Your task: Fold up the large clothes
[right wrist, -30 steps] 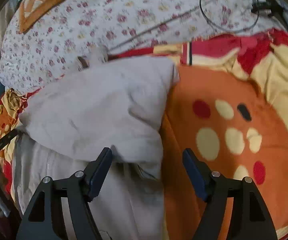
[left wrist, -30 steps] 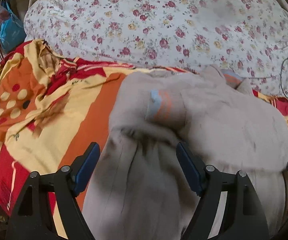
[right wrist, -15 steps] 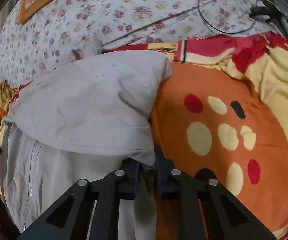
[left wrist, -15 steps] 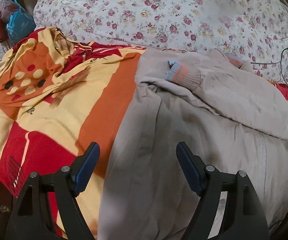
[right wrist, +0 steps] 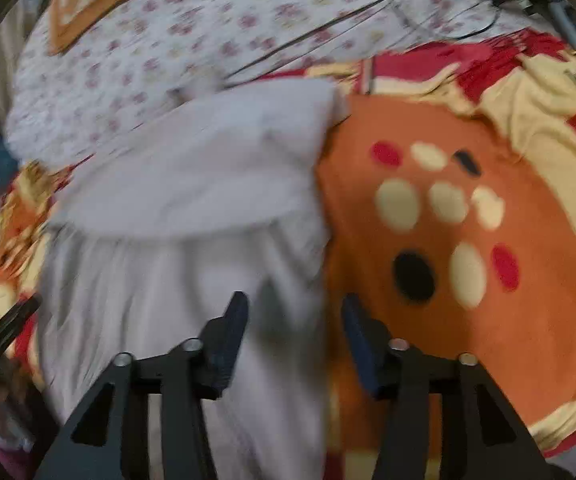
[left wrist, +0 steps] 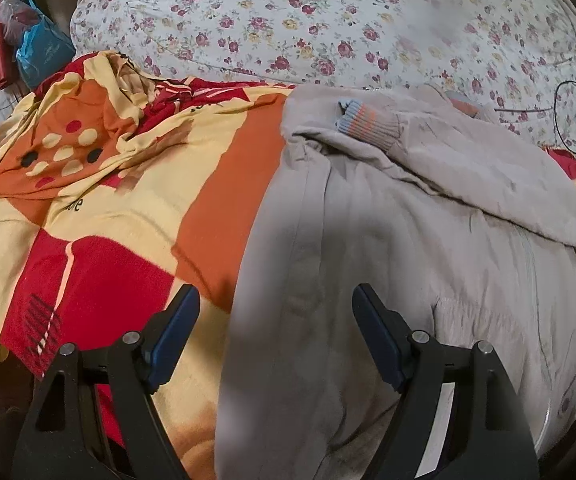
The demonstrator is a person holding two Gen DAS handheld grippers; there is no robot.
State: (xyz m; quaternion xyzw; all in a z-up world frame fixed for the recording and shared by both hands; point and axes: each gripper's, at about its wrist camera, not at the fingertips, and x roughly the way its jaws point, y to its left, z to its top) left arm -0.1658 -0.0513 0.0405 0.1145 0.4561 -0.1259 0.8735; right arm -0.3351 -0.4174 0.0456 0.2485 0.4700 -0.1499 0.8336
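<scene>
A large beige jacket point(left wrist: 408, 248) lies on an orange, red and yellow blanket point(left wrist: 108, 184). One sleeve with a blue and orange striped cuff point(left wrist: 364, 124) is folded across its top. My left gripper point(left wrist: 276, 320) is open and empty above the jacket's near left edge. In the blurred right wrist view the jacket point(right wrist: 176, 248) fills the left half. My right gripper point(right wrist: 294, 320) is open over the jacket's right edge, holding nothing.
A floral quilt point(left wrist: 328, 20) covers the far side of the bed. A black cable point(left wrist: 568, 120) lies at the far right. A blue bag point(left wrist: 40, 56) and red bag sit at the far left. The left gripper's finger point(right wrist: 4, 324) shows at left.
My right gripper was shut on the jacket's folded edge half a second ago and has now opened and pulled back. My left gripper stayed open and drew back and left.
</scene>
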